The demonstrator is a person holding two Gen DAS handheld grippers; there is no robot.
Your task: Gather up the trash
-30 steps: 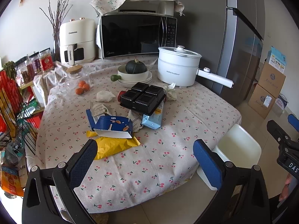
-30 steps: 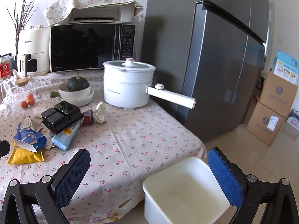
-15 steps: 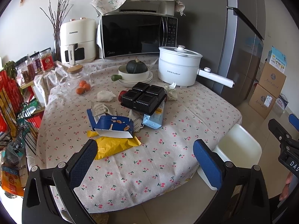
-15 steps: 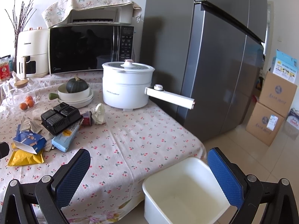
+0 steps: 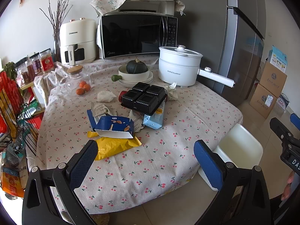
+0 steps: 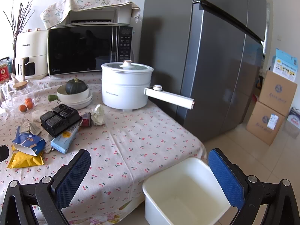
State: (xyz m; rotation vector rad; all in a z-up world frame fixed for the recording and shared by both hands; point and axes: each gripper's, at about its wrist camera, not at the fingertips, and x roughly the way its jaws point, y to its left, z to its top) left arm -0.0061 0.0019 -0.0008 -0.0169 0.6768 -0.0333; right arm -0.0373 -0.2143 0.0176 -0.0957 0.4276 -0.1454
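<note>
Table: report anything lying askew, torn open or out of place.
A litter heap sits mid-table: a torn-open blue box lies on a crumpled yellow wrapper, and a black plastic tray is propped tilted on a light blue carton, with crumpled tissues nearby. The white bin beside the table looks empty.

You're looking at trash lying on the table: yellow wrapper [image 5: 114,146] lying flat nearest, torn blue box [image 5: 114,126] overlapping it, black tray [image 5: 144,98] sitting tilted on light-blue carton [image 5: 153,121], crumpled tissues [image 5: 105,96] behind. White bin [image 6: 185,189] standing open beside the table.
</note>
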